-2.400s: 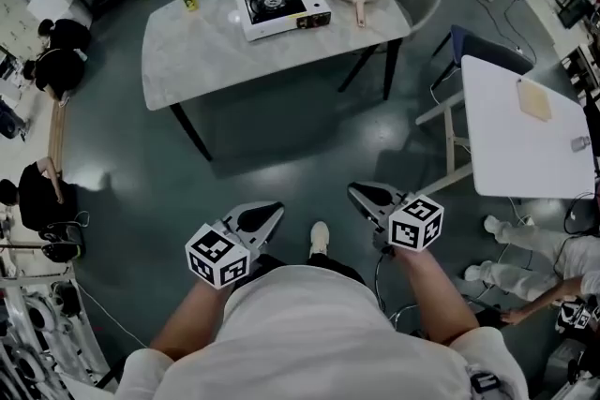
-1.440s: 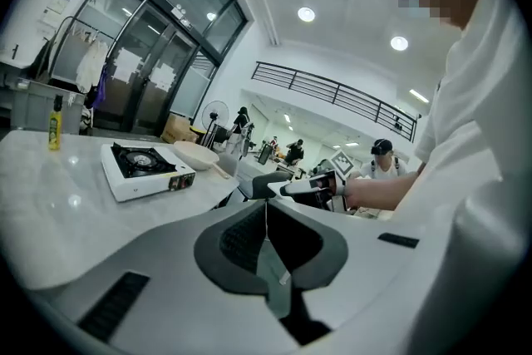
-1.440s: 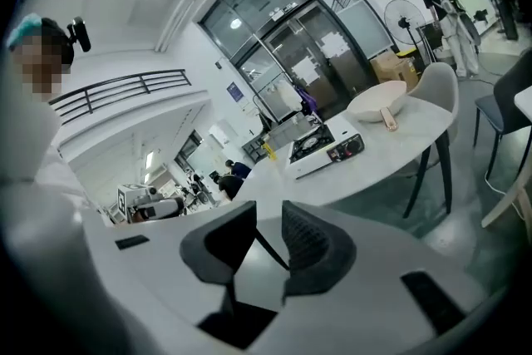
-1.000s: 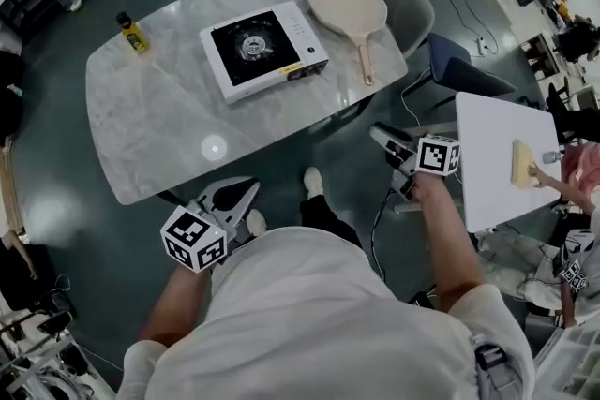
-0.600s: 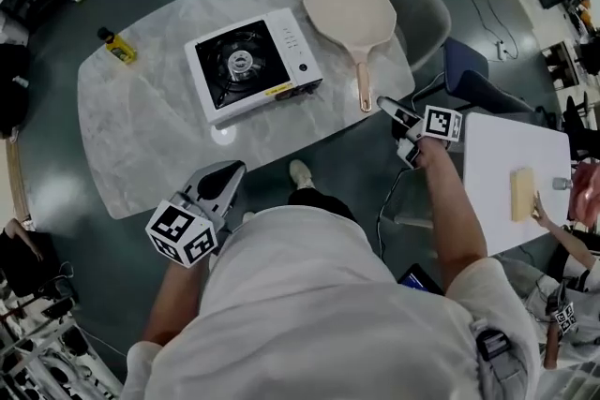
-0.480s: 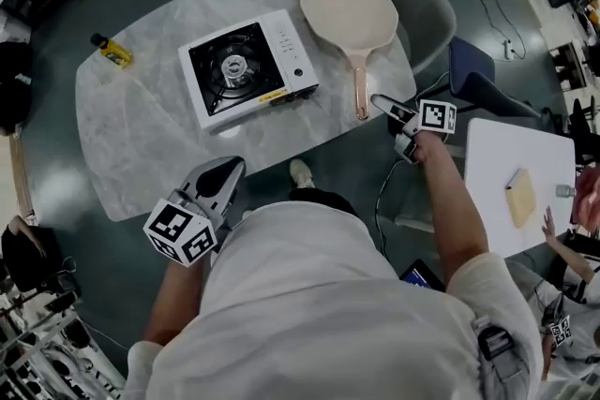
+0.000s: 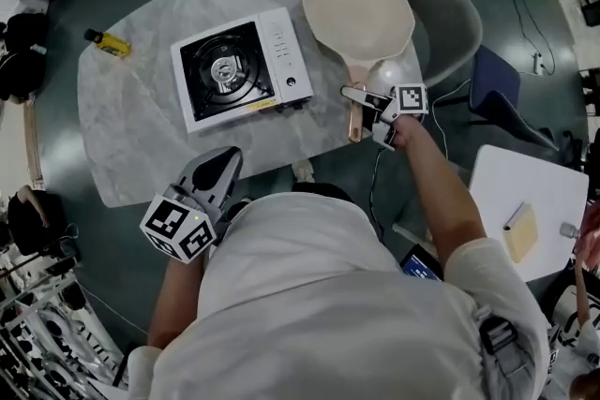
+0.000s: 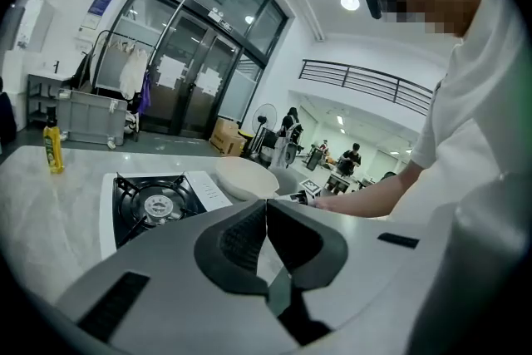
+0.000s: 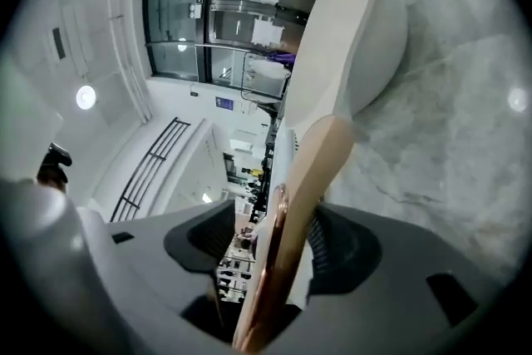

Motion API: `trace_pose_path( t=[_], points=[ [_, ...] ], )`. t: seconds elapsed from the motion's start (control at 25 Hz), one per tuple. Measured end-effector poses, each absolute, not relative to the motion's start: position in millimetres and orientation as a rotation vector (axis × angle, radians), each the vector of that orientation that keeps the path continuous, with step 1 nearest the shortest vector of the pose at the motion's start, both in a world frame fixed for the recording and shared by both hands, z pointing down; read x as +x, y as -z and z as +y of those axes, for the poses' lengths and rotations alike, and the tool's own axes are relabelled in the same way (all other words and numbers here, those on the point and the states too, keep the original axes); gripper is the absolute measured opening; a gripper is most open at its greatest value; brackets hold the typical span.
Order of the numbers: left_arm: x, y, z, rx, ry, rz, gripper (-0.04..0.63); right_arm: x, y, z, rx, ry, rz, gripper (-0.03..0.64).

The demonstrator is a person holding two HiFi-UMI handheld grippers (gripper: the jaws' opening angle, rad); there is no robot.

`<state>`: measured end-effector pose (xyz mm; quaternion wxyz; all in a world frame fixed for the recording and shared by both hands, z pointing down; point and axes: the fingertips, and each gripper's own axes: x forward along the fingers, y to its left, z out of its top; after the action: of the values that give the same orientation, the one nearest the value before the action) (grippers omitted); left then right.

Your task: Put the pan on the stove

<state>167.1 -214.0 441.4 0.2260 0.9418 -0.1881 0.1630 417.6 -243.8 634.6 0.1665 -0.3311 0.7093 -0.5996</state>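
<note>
A beige pan (image 7: pixel 359 14) with a copper-toned handle (image 7: pixel 354 112) lies on the marble table (image 7: pixel 141 136), right of the white portable stove (image 7: pixel 239 70). My right gripper (image 7: pixel 361 103) is at the handle's near end. In the right gripper view the handle (image 9: pixel 307 179) runs between the jaws of the right gripper (image 9: pixel 270 237), which are opening, with a gap on the left side; the pan (image 9: pixel 357 37) lies beyond. My left gripper (image 7: pixel 217 171) hangs near the table's front edge, shut and empty. In the left gripper view the left gripper (image 8: pixel 266 204) faces the stove (image 8: pixel 154 208) and the pan (image 8: pixel 243 177).
A yellow bottle (image 7: pixel 110 42) lies at the table's far left. A grey chair (image 7: pixel 450 14) stands behind the pan, a blue chair (image 7: pixel 506 89) to its right. A white side table (image 7: pixel 525 211) with a small block on it is at the right.
I have walked up to the table. My right gripper has reached forward and left to the pan handle's end. The left gripper has stayed low by my body.
</note>
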Motion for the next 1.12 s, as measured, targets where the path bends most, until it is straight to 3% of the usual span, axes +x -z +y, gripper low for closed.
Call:
trace_pose_path(
  t=[0.28, 0.48, 0.6, 1.12],
  points=[
    [168, -442, -224, 2.560, -0.461, -0.646, 0.018, 393, -632, -269, -0.658, 1.741, 2.070, 0.225],
    [166, -441, -228, 2.547, -0.460, -0.705, 0.018, 391, -633, -272, -0.616, 1.774, 1.982, 0.081],
    [164, -440, -230, 2.540, -0.461, -0.728, 0.018, 392, -636, -272, -0.650, 1.790, 1.947, 0.033],
    [161, -439, -240, 2.538, -0.464, -0.737, 0.018, 390, -625, -276, -0.720, 1.789, 1.970, 0.032]
  ],
)
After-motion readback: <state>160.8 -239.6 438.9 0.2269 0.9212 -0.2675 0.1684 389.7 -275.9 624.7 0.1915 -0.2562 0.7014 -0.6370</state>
